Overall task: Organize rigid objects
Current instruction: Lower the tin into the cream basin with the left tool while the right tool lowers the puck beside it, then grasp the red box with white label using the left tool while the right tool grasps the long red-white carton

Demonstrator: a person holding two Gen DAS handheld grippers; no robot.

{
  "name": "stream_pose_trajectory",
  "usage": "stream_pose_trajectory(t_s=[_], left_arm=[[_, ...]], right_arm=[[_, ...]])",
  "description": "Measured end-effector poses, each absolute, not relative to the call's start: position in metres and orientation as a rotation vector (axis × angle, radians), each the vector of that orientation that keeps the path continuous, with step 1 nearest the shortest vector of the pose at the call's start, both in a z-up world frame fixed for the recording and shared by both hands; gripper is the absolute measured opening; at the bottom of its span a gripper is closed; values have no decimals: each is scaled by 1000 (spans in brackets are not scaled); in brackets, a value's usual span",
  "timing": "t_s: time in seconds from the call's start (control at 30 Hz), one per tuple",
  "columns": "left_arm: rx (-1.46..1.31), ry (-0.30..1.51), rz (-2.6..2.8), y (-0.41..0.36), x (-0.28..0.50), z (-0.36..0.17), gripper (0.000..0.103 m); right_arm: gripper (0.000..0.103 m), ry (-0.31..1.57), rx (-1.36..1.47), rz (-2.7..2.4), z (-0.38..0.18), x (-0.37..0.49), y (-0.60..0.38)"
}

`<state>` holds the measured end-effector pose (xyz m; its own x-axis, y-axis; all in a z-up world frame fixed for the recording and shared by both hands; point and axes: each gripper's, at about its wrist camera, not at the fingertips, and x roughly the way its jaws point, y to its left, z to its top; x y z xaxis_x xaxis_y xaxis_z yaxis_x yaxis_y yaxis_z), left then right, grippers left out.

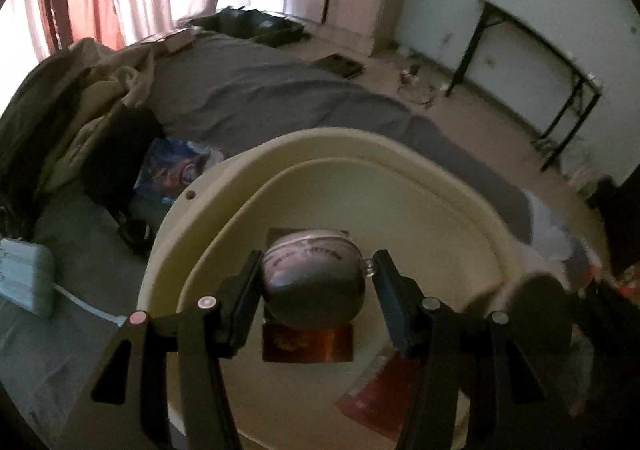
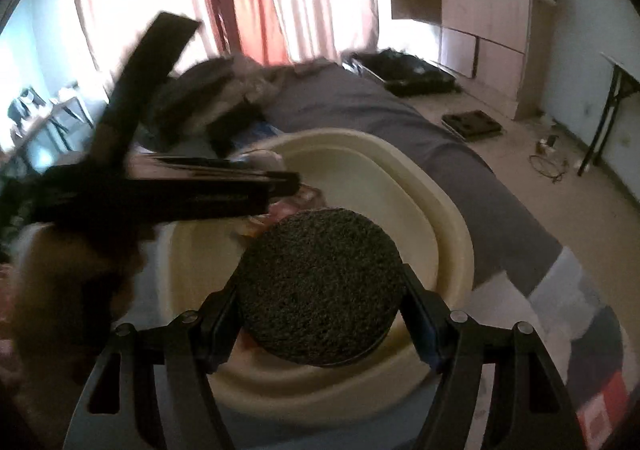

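Fingers of the left gripper (image 1: 316,278) are clamped on a smooth, glossy round case (image 1: 314,282), dark below and pale on top with blurred lettering; a small clear knob on its side presses one black pad. It hangs above the cream plastic basin (image 1: 400,154), an oval tub with a broad rolled rim that sits on the bed (image 1: 260,90). On the basin floor lie a brown square card (image 1: 308,346), partly hidden under the case, and a red packet (image 1: 380,394).

Right gripper (image 2: 320,290) fingers squeeze a flat round disc (image 2: 320,286) with a coarse, grainy dark-green face, held over the basin's near rim (image 2: 320,390). In the right wrist view the left gripper's black body (image 2: 160,194), blurred, crosses in front of the basin's far side. Rumpled clothes (image 1: 80,90) are heaped on the grey bedsheet beyond, and a pale grey pouch (image 1: 24,274) lies beside the basin.
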<state>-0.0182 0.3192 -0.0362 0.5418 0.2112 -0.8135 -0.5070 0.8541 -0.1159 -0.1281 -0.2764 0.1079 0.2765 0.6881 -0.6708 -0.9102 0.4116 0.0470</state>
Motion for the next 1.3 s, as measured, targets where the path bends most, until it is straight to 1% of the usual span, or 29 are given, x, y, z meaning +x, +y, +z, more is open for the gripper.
stream_pose_trajectory(t_s=[0.3, 0.33, 0.37, 0.4, 0.43, 0.47, 0.5, 0.57, 0.6, 0.63, 0.67, 0.73, 0.8, 0.9, 0.97, 1.03, 1.13, 1.23, 1.3], left_arm=[[-377, 949, 484, 319, -5, -48, 56], [-389, 951, 492, 319, -5, -48, 57], [-399, 950, 506, 321, -5, -49, 57], [-408, 943, 516, 322, -7, -48, 57], [-416, 933, 523, 324, -8, -45, 64], [-423, 911, 526, 325, -12, -39, 75], [-430, 873, 513, 322, -17, -30, 79], [-418, 785, 468, 310, -23, -8, 89], [-410, 763, 445, 302, -24, -1, 92], [-404, 743, 405, 290, -23, 7, 98], [-406, 735, 367, 281, -22, 12, 102], [-410, 713, 244, 256, -15, 21, 103], [-392, 707, 111, 222, -4, 28, 103], [-336, 723, -23, 166, 14, 31, 103], [-292, 714, -77, 126, 23, 30, 103], [-286, 718, -118, 93, 34, 22, 103], [-271, 755, -201, 53, 49, -5, 103], [-221, 822, -226, 29, 62, -35, 103], [-202, 845, -221, 24, 66, -45, 103]], right_arm=[[70, 754, -393, 1037, 79, -94, -234], [70, 757, -399, 1039, 78, -93, -233], [73, 755, -384, 1050, 78, -93, -236], [79, 757, -375, 1057, 75, -92, -234], [83, 753, -352, 1065, 80, -94, -239], [96, 737, -335, 1061, 83, -97, -241], [103, 709, -320, 1040, 90, -102, -251], [103, 649, -289, 998, 112, -115, -285], [103, 631, -262, 979, 124, -122, -307], [103, 617, -228, 945, 134, -127, -330], [103, 596, -175, 874, 151, -136, -370], [103, 563, -133, 792, 167, -150, -420], [103, 519, -94, 688, 179, -170, -492], [103, 537, 14, 462, 166, -187, -581], [103, 583, 72, 385, 152, -182, -617], [103, 640, 86, 388, 143, -170, -637], [103, 665, 102, 431, 136, -165, -652], [103, 715, 17, 539, 121, -157, -644], [103, 741, -52, 599, 108, -149, -641]])
